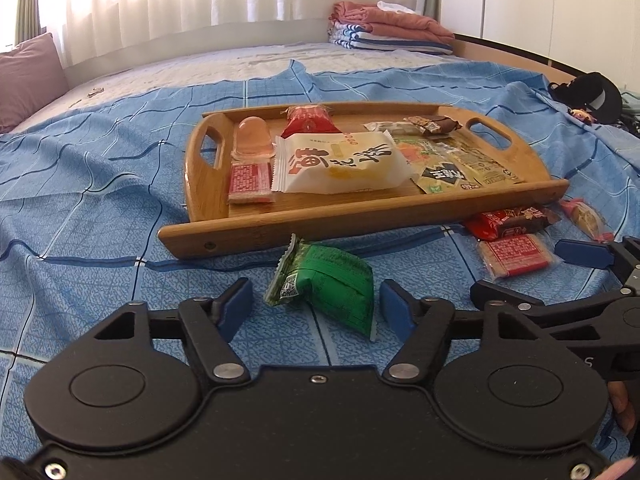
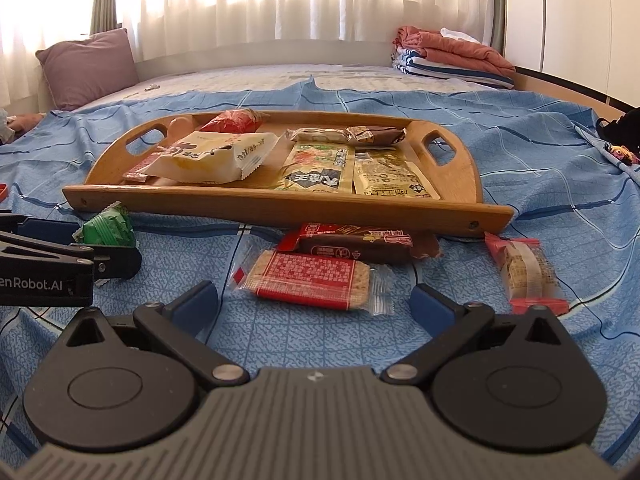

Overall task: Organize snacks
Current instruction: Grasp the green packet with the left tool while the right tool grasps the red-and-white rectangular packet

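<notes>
Left gripper (image 1: 316, 304): fingers partly open, straddling a green snack packet (image 1: 326, 286) that lies on the blue bedsheet (image 1: 100, 240) just near of the wooden tray (image 1: 360, 220); the right pad sits at the packet's edge, and contact cannot be told for certain. Right gripper (image 2: 314, 300): fingers wide open and empty, either side of a red-labelled cracker pack (image 2: 312, 280) on the sheet, not touching it. Just beyond it, against the tray's near wall, lies a brown-and-red bar (image 2: 356, 242); to the right, a pink-wrapped cake (image 2: 524, 272). The tray holds several packets, including a large white one (image 1: 340, 164).
</notes>
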`<action>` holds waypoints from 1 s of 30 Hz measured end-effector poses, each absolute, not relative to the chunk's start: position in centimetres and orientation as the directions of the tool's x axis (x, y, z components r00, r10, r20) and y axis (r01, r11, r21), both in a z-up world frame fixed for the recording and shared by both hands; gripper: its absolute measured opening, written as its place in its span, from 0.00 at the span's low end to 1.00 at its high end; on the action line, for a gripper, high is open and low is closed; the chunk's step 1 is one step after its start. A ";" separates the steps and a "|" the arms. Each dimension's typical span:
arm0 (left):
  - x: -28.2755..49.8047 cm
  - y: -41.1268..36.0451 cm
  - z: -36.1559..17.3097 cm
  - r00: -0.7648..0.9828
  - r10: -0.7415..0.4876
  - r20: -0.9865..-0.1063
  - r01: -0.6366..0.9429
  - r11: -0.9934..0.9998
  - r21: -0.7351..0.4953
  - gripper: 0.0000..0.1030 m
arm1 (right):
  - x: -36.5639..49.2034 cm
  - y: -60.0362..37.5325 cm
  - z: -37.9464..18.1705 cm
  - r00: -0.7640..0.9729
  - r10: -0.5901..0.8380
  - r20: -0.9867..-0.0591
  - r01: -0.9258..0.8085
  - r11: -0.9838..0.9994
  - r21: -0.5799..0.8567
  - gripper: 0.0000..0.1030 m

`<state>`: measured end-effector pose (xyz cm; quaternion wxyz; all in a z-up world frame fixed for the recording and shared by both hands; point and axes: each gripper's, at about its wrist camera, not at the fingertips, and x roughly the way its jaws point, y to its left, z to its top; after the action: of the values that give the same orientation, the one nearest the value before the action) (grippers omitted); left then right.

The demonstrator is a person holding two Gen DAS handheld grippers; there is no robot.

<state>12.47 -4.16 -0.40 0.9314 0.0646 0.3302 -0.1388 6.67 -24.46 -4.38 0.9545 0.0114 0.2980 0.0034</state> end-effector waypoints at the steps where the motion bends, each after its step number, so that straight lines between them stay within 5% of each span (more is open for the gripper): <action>1: 12.5 -4.3 -0.4 0.744 -0.214 -0.633 0.302 0.953 0.034 0.57 | 6.7 -24.5 -4.4 0.822 0.013 -0.569 0.000 1.000 0.023 1.00; 16: 12.2 -4.6 0.1 0.738 -0.209 -0.641 0.302 0.952 0.037 0.44 | 7.0 -24.6 -3.9 0.813 0.027 -0.582 -0.002 0.999 0.043 0.97; 24: 11.9 -3.6 0.9 0.744 -0.200 -0.638 0.284 0.958 0.030 0.43 | 6.8 -24.8 -2.8 0.813 0.035 -0.581 0.013 0.997 0.080 0.69; 30: 11.5 -3.0 1.7 0.753 -0.196 -0.628 0.273 0.962 0.027 0.43 | 6.2 -23.7 -2.5 0.819 0.042 -0.573 -0.014 0.998 0.053 0.68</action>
<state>11.50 -2.97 1.72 0.9343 0.0587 0.3284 -0.1254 6.24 -23.65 -2.45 0.9533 0.0235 0.3009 0.0145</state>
